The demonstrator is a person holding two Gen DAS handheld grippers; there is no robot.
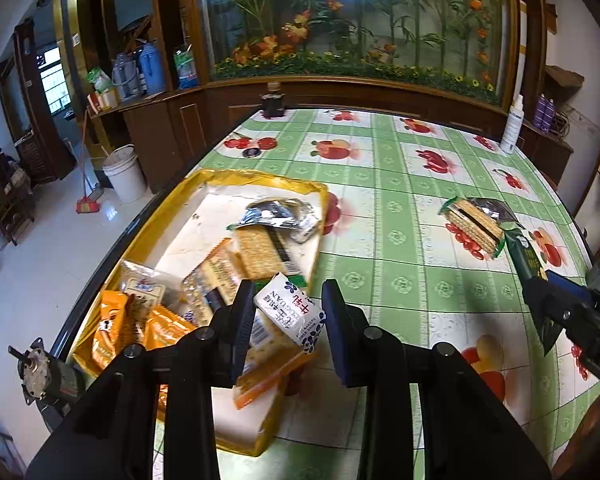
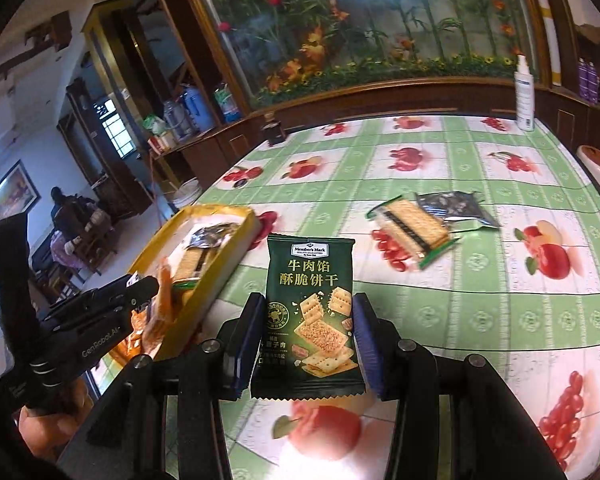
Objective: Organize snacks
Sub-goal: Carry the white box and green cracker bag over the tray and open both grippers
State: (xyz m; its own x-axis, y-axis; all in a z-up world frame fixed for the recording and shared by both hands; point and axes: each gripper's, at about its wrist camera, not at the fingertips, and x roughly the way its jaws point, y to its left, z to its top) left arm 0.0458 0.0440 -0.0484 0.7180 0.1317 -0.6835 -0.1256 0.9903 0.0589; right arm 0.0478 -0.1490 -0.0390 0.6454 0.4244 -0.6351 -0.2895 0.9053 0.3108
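My left gripper (image 1: 288,290) is shut on a white snack packet (image 1: 290,310) with blue dots and red print, held just above the yellow tray (image 1: 260,178). Several cracker and orange snack packs lie in that tray. My right gripper (image 2: 308,308) is shut on a dark green cracker packet (image 2: 310,280), upright above the tablecloth. In the left wrist view the right gripper (image 1: 536,282) comes in at the right edge with the green packet (image 1: 526,254). On the table lie a sandwich cracker pack (image 2: 412,232) and, touching it, a silver foil packet (image 2: 456,204).
The round table has a green fruit-print cloth (image 2: 440,304). A white spray bottle (image 2: 525,96) stands at the far right, a dark jar (image 2: 274,132) at the far edge, and a white roll (image 2: 598,164) at the right rim. A bucket (image 1: 124,172) stands on the floor.
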